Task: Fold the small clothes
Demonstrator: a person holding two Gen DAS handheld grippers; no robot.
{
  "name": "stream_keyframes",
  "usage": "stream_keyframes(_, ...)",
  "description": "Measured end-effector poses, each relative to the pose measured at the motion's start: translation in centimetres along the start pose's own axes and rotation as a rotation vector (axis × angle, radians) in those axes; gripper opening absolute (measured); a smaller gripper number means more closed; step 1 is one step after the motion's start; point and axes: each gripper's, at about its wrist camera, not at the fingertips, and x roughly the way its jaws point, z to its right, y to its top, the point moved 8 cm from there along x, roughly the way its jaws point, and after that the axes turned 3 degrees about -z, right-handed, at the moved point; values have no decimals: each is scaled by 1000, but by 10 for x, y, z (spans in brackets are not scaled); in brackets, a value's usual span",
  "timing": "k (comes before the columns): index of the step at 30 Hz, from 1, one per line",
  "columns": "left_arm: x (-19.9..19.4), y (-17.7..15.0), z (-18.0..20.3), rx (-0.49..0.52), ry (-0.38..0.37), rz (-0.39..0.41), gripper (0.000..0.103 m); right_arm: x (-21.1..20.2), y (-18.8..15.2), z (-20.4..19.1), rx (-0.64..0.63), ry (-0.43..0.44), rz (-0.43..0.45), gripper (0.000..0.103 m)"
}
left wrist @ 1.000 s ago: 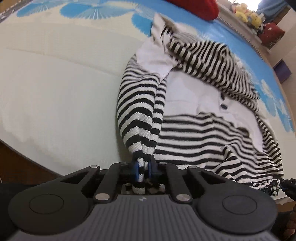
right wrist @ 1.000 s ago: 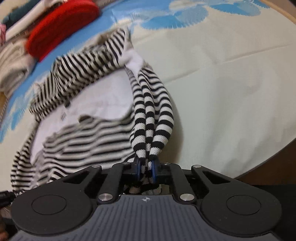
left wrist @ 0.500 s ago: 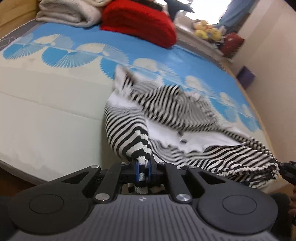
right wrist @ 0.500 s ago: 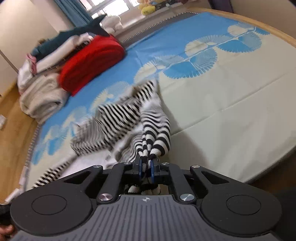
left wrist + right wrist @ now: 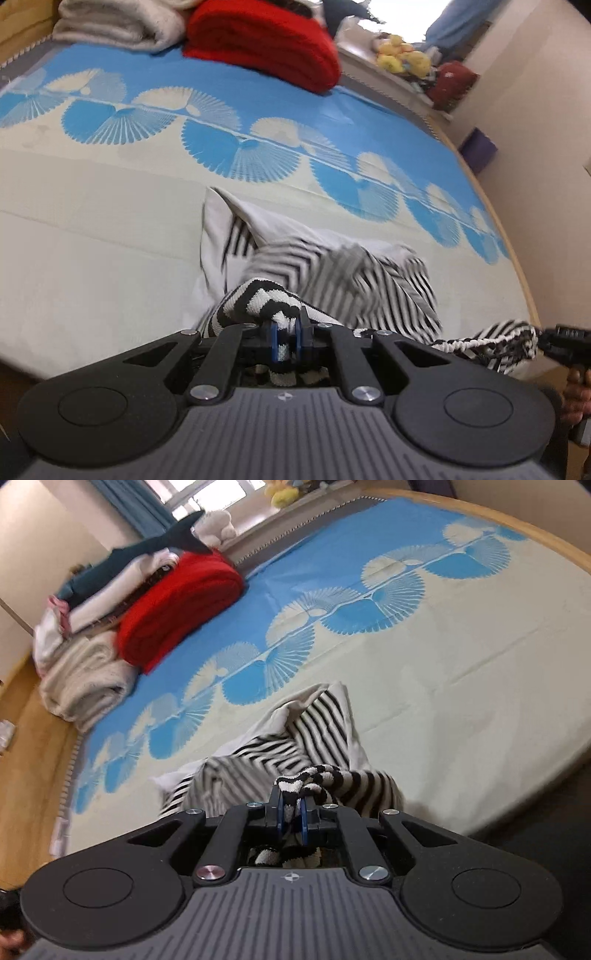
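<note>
Both tongs, left gripper (image 5: pixel 287 338) & right gripper (image 5: pixel 291 818), clamp bunched edges of striped top (image 5: pixel 354 280), lifted over bed (image 5: pixel 92 258); no fold made yet; spreading, folding left, it seems.

Black-and-white striped garment (image 5: pixel 354 280), seemingly
</note>
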Motion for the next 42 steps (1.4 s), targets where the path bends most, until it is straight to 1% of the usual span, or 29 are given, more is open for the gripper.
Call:
stream_keyframes(4, 80, 49, -28, -71, 49, -70, 9, 80, 40, 0, 7, -23, -49, 9)
stream_keyframes(5, 102, 60, -36, -89, 68, -98, 10, 104, 49, 0, 21, -22, -76, 9)
stream_keyframes(6, 118, 67, -44, -109, 67, -118, 11, 125, 56, 0, 18, -28, -96, 11)
stream_keyframes(7, 133, 74, -52, -141, 55, -132, 14, 147, 65, 1, 8, -50, -102, 12)
stream_keyframes(8, 143, 80, -59, -185, 42, -135, 14, 162, 74, 2, 0, -72, -97, 15)
stream_keyframes(9, 149, 83, -66, -233, 19, -123, 16, 177, 82, 4, -7, -80, -85, 18)
stream_keyframes(10, 151, 85, -71, -283, -22, -100, 20, 187, 87, 7, -9, -78, -77, 20)
stream_keyframes(11, 149, 84, -76, -339, -76, -68, 24, 190, 92, 11, -4, -84, -59, 25)
stream_keyframes(12, 145, 84, -80, -384, -109, -49, 30, 189, 95, 16, 7, -91, -28, 31)
stream_keyframes(13, 139, 87, -80, -398, -127, -31, 33, 185, 98, 21, 30, -89, -4, 33)
stream_keyframes(14, 131, 93, -78, -368, -142, 0, 36, 181, 101, 24, 54, -80, 8, 36)
stream_keyframes(15, 124, 99, -74, -325, -143, 28, 45, 177, 105, 27, 72, -57, 29, 37)
stream_keyframes(16, 117, 101, -72, -287, -140, 58, 51, 172, 108, 27, 68, -37, 48, 37)
stream_keyframes(17, 110, 103, -70, -256, -139, 81, 51, 169, 110, 27, 41, -31, 56, 37)
stream_keyframes(18, 108, 102, -69, -233, -138, 81, 51, 168, 110, 24, -1, -29, 59, 38)
stream_keyframes(21, 112, 90, -61, -136, -112, 17, 51, 170, 99, 13, -136, -34, 20, 40)
stream_keyframes(23, 114, 81, -49, -18, -88, -21, 51, 172, 88, 9, -195, -22, -16, 41)
stream_keyframes(24, 114, 77, -42, 42, -81, -31, 54, 175, 83, 6, -227, -21, -38, 43)
stream_keyframes(25, 115, 72, -35, 107, -71, -41, 59, 179, 77, 2, -266, -22, -63, 44)
stream_keyframes(26, 116, 63, -32, 164, -52, -53, 62, 180, 72, -2, -296, -23, -82, 44)
stream_keyframes(27, 118, 54, -32, 213, -14, -61, 64, 183, 67, -5, -335, -26, -101, 44)
stream_keyframes(29, 128, 44, -33, 315, 114, -74, 64, 187, 58, -12, -402, -41, -124, 45)
stream_keyframes(30, 132, 40, -33, 356, 151, -82, 64, 190, 54, -14, -438, -54, -134, 46)
stream_keyframes(33, 142, 36, -32, 424, 198, -76, 64, 198, 47, -16, -487, -86, -153, 49)
stream_keyframes(37, 154, 43, -29, 430, 217, -32, 64, 210, 48, -16, -473, -93, -161, 48)
stream_keyframes(38, 156, 45, -28, 430, 221, -19, 64, 212, 48, -15, -464, -94, -166, 35)
stream_keyframes(39, 159, 48, -26, 431, 222, -9, 64, 216, 50, -15, -454, -92, -170, 19)
stream_keyframes(41, 164, 55, -21, 430, 214, 12, 61, 218, 58, -17, -425, -78, -147, 16)
stream_keyframes(42, 165, 60, -18, 432, 210, 21, 55, 217, 64, -18, -407, -70, -122, 14)
